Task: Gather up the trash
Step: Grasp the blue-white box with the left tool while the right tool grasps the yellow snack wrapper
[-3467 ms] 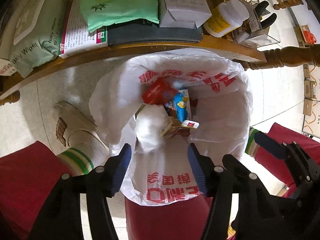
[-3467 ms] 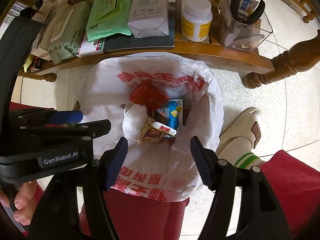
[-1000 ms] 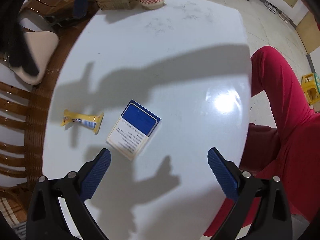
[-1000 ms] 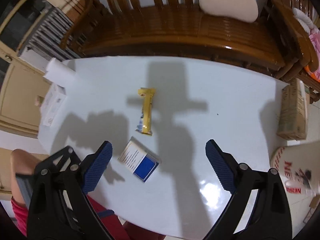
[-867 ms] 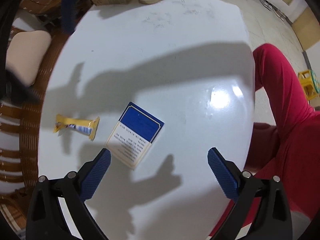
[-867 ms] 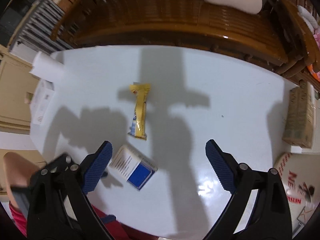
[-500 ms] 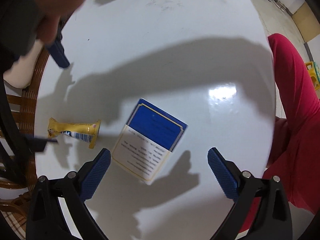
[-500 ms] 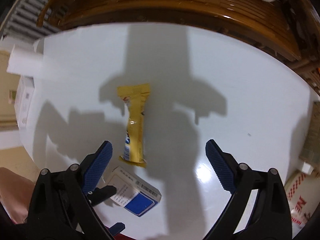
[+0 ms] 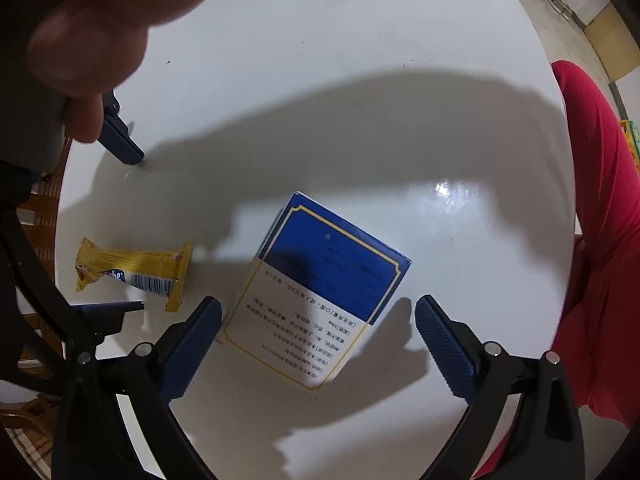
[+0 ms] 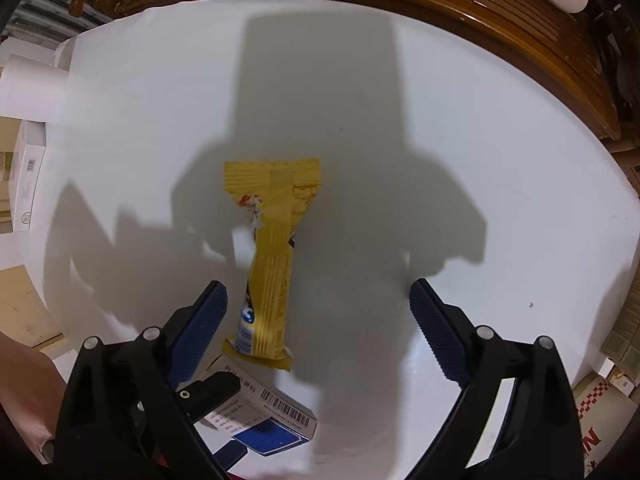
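Both claws hover spread over a white table: left gripper straddling the blue-and-white box, right gripper around the yellow wrapper. Reaching step; next, likely lower and pinch.

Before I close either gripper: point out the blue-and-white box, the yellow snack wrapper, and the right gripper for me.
Blue-and-white box (image 9: 320,292): left wrist view, middle of its top face.
Yellow snack wrapper (image 10: 270,268): right wrist view, middle of its length.
Right gripper (image 10: 318,304): right wrist view, midway between its open fingertips.
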{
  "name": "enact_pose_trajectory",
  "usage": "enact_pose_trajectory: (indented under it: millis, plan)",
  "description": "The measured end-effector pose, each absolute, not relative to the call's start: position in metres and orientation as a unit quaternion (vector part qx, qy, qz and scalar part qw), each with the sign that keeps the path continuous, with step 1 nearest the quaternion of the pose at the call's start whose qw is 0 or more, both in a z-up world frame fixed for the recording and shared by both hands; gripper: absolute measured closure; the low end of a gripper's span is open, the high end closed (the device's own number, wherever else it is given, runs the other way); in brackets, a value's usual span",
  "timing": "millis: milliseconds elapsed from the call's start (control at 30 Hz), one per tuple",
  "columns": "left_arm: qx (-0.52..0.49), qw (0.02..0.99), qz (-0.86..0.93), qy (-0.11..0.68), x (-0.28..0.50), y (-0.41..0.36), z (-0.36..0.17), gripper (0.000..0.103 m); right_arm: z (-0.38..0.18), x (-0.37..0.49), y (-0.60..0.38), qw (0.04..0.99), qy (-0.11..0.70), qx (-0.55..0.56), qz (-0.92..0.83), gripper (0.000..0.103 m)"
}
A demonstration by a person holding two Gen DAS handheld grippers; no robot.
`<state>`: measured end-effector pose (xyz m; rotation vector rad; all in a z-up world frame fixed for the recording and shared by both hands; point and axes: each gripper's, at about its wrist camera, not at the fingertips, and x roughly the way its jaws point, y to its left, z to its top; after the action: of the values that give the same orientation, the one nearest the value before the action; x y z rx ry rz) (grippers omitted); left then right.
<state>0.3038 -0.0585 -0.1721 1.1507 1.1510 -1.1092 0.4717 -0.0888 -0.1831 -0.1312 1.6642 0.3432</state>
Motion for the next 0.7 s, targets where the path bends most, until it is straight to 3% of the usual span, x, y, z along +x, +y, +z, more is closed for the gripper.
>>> enact_pose_trajectory:
  millis: [100,233,433,700]
  plan:
    - [0.490,0.557,-0.468,0.480,0.298,-0.059,-0.173,0.008,-0.180,0.469,-0.084,0.667,0.726,-0.081,0.149,0.019]
    - [0.477,0.570,-0.461,0.484,0.299,-0.060,-0.173,0.009,-0.174,0.462,-0.076,0.681,0.709,-0.133,0.126,0.048]
    - [0.454,0.582,-0.446,0.506,0.307,-0.060,-0.172,0.023,-0.163,0.451,-0.071,0.685,0.702,-0.140,0.137,0.091]
    - [0.383,0.637,-0.409,0.529,0.312,-0.045,-0.167,0.035,-0.161,0.446,-0.069,0.692,0.697,-0.132,0.133,0.092]
